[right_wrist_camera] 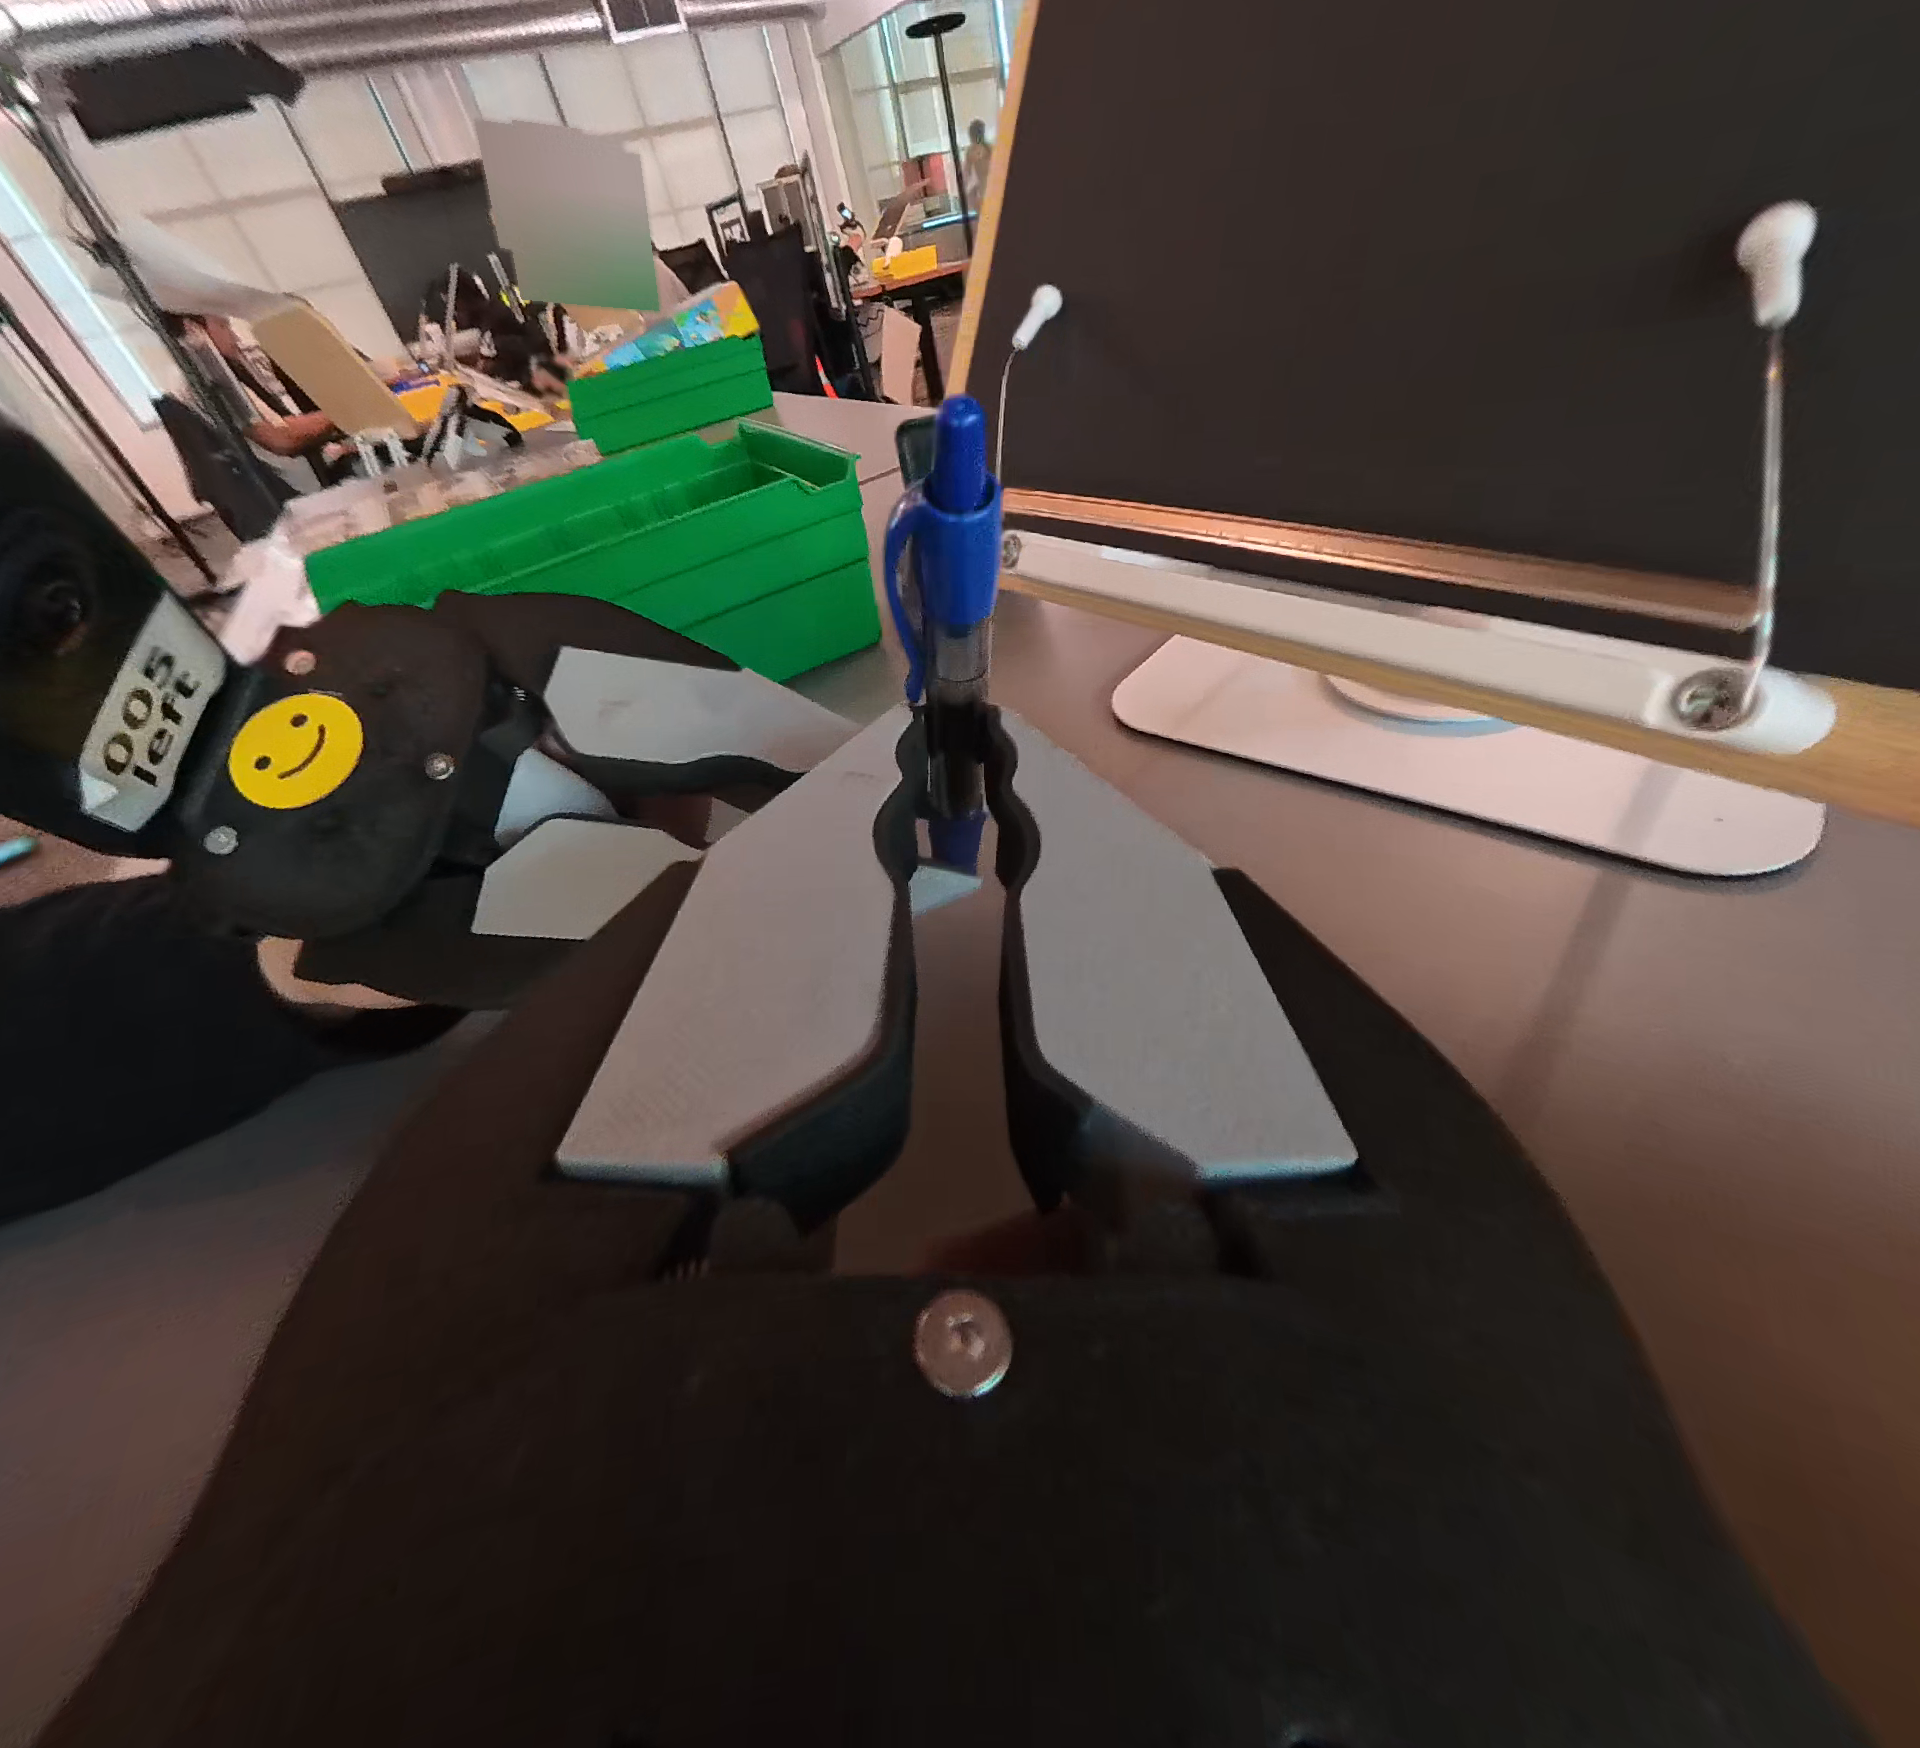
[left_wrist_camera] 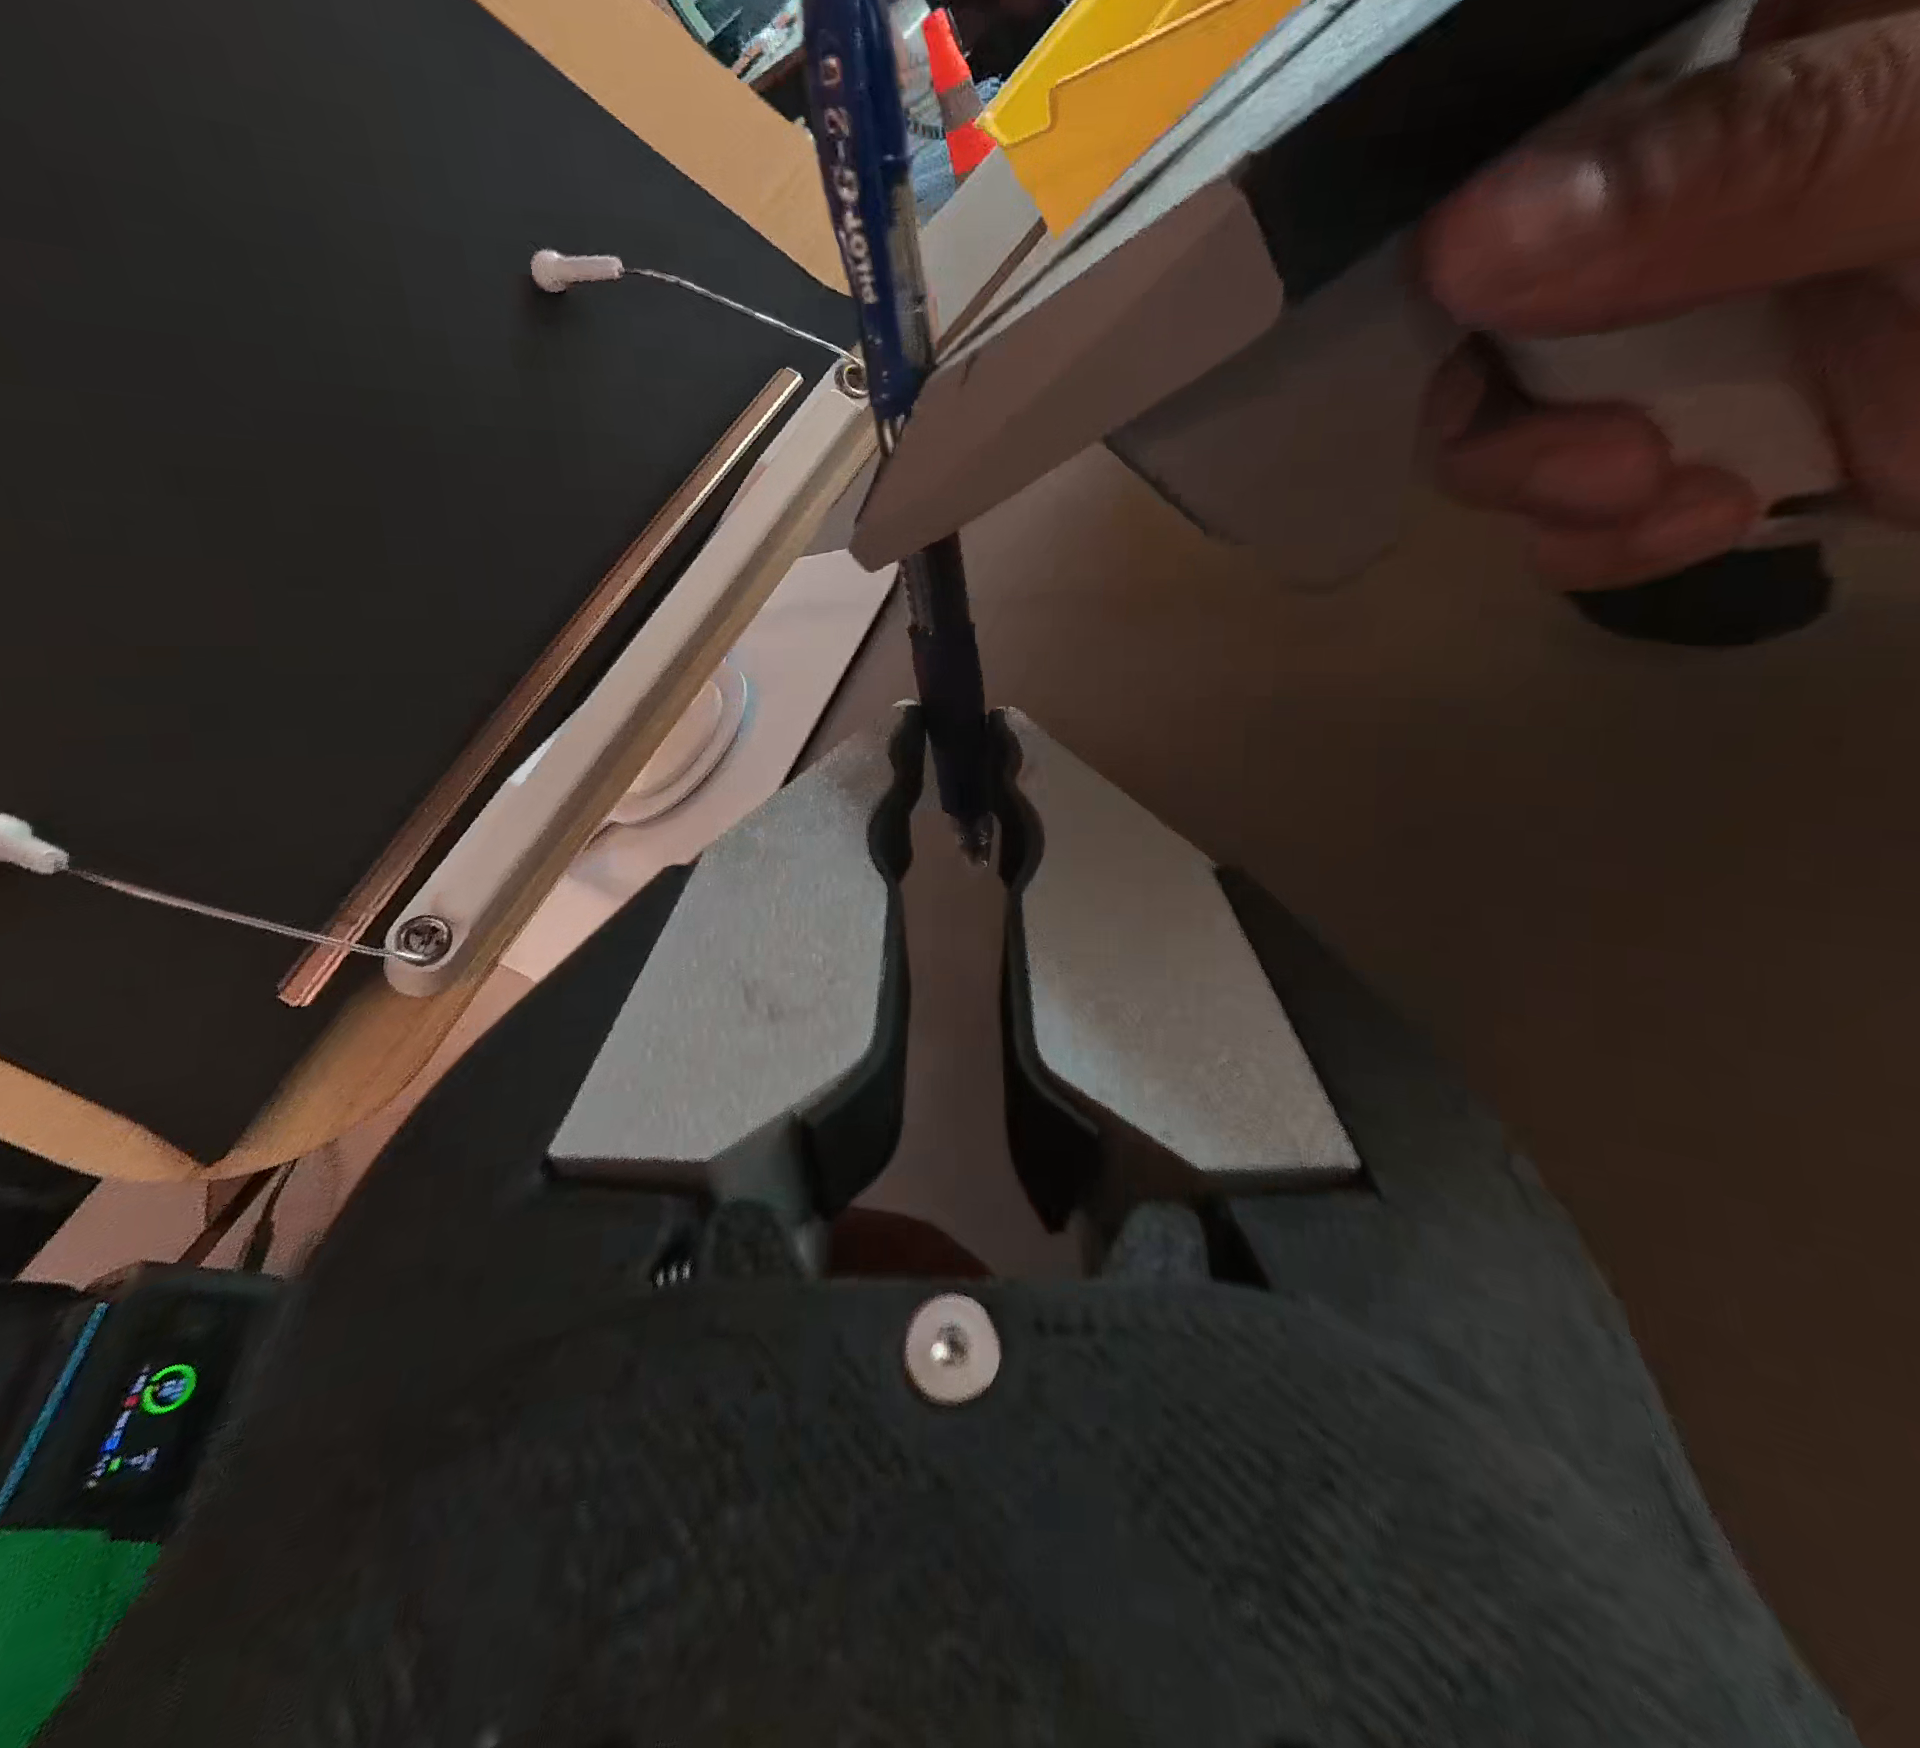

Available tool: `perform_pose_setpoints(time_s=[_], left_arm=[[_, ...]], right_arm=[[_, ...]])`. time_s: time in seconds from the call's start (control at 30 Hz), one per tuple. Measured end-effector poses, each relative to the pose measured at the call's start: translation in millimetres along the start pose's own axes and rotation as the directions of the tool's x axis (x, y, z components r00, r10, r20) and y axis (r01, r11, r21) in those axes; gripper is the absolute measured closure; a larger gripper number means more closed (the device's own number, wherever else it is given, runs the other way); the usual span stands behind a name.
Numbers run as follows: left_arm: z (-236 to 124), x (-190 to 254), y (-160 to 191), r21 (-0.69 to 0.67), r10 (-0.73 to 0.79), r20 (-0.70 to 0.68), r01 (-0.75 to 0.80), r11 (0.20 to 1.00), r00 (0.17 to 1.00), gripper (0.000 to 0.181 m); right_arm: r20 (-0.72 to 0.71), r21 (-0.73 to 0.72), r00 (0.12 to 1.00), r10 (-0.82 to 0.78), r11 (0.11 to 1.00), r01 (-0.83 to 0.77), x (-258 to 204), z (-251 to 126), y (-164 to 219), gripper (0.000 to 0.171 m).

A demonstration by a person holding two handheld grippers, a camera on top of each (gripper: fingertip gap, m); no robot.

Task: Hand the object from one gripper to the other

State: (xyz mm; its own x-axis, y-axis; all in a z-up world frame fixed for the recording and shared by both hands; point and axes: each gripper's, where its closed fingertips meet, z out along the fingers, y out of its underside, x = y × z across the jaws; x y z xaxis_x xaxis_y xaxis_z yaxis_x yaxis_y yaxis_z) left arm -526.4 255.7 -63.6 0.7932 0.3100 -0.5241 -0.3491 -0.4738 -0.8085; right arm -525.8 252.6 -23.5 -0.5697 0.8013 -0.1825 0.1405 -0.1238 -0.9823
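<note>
Blue pen [left_wrist_camera: 940,659] stands upright above the surface [right_wrist_camera: 1558,1023], mid-handoff. Right gripper [right_wrist_camera: 956,789] fingers pinch its middle, so it carries the pen. Left gripper [left_wrist_camera: 961,789] fingers sit narrowly around the tip; contact unclear, probably lined up to take over.

- The pen [right_wrist_camera: 954,618] is a blue retractable one with a clear barrel section, a blue clip and a dark grip.
- It stands nearly upright, clicker end up, tip down.
- In the left wrist view the pen [left_wrist_camera: 883,244] leans slightly left at the top, its tip nearest the camera.
</note>
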Motion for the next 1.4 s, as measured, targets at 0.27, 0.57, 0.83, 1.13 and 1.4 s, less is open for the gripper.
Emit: perform_pose_setpoints(time_s=[0.27,0.57,0.83,1.13,1.4], left_arm=[[-7.8,-6.6,-14.5,0.058,-0.001,0.021,0.0,0.998,1.0,0.173],[-7.3,-6.7,-16.9,0.027,0.109,0.103,-0.113,0.993,0.989,0.172],[-8.7,-17.9,-15.6,-0.008,0.177,0.185,-0.179,0.984,0.967,0.173],[-7.3,-10.6,-16.4,0.03,0.092,0.12,-0.096,0.995,0.988,0.173],[-8.0,1.7,-16.3,0.084,-0.056,-0.041,0.059,0.995,0.998,0.149]], right_arm=[[-0.028,0.064,0.985,-0.168,0.983,0.17,-14.4,-4.0,-15.0,0.164],[-0.054,0.071,0.987,-0.15,0.986,0.154,-12.8,-5.4,-15.9,0.164],[-0.033,0.075,0.992,-0.119,0.99,0.121,-14.6,-3.5,-15.2,0.156],[-0.074,0.052,0.973,-0.218,0.974,0.222,-15.2,-3.8,-14.6,0.164],[-0.326,-0.114,0.758,-0.565,0.819,0.562,8.1,-13.9,-21.4,0.164]])
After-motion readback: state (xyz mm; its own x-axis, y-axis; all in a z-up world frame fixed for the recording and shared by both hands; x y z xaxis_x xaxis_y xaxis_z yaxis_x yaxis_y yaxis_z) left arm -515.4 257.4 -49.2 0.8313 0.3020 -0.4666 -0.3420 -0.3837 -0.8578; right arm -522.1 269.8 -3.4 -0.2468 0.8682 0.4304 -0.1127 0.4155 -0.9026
